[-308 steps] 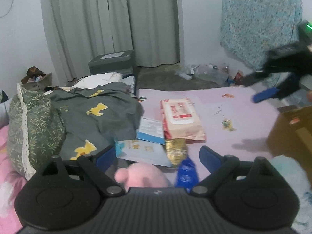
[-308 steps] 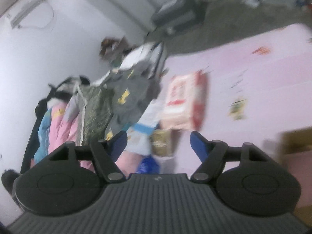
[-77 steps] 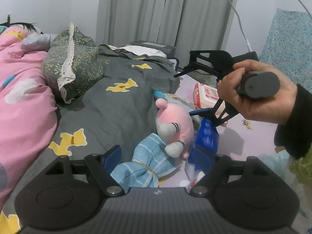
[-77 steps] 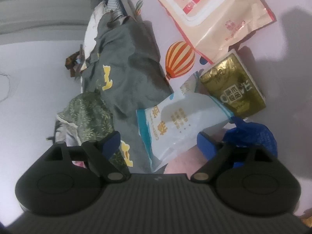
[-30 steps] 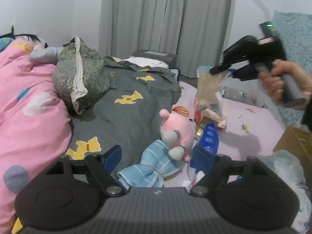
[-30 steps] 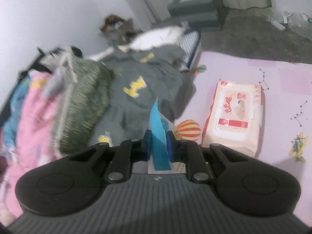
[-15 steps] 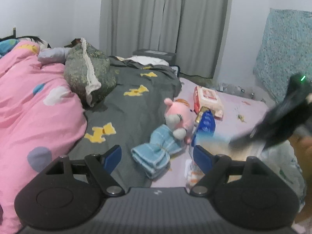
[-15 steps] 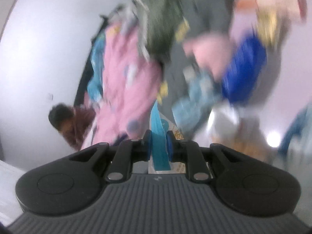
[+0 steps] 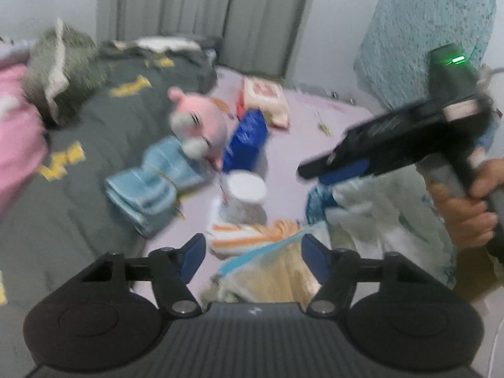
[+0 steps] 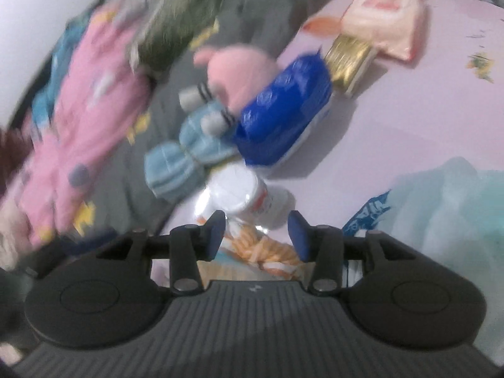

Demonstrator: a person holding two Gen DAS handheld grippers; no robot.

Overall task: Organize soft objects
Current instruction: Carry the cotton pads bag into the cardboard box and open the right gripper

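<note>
- Left gripper (image 9: 253, 256): jaws apart and have just been closing in. A clear pouch with a blue top edge (image 9: 267, 271) lies below and between the blue pads; no pad visibly presses on it, so not gripped.
- Right gripper (image 10: 256, 236): jaws apart, having just been opening; nothing pinched. In the left wrist view it hangs over a crumpled pale plastic bag (image 9: 393, 208), a hand (image 9: 469, 211) round its handle (green light lit on top).
- Under the right gripper's pads: a white-capped container (image 10: 239, 195) and an orange-and-white striped soft item (image 10: 264, 252), both blurred.
- Pink plush toy (image 9: 198, 123) sits at the edge of the grey bedding (image 9: 94, 145), touching a folded blue towel (image 9: 154, 182) tied at its middle.
- Blue packet (image 10: 283, 110) just beside the plush, on the pink mat (image 10: 409, 119); gold packet (image 10: 346, 53) and wet-wipes pack (image 10: 387, 9) beyond it.
- Both views motion-blurred; print on packets unreadable.
</note>
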